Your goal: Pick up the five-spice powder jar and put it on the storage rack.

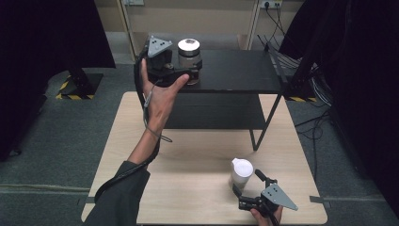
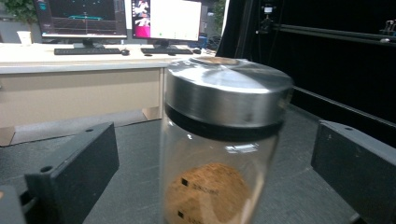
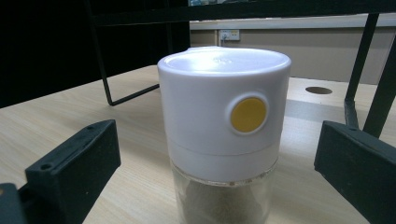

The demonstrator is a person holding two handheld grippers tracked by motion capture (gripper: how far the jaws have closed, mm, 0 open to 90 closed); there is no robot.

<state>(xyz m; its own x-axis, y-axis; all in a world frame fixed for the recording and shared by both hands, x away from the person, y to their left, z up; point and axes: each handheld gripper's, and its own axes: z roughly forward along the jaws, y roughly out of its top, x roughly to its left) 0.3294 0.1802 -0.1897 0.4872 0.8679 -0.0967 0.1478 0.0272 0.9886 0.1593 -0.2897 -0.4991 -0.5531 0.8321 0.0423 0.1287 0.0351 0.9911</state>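
A glass jar [image 1: 189,47] with a steel lid stands on the top of a black shelf [image 1: 235,70]. My left gripper [image 1: 190,73] is open, its jaws on either side of the jar. In the left gripper view the jar [image 2: 224,98], brown contents at its bottom, sits between the jaws of the left gripper [image 2: 212,172] with a gap on each side. Near the table's front right stands a glass container [image 1: 242,172] with a white lid. My right gripper [image 1: 245,181] is open around it. The right gripper view shows that container [image 3: 219,116], a yellow dot on its lid, untouched between the right gripper's [image 3: 217,177] jaws.
The black shelf has thin metal legs [image 1: 268,120] and a lower board, and stands on the far half of the light wooden table [image 1: 188,188]. Cables [image 1: 315,122] lie on the floor to the right. A desk with monitors [image 2: 121,18] stands behind the shelf.
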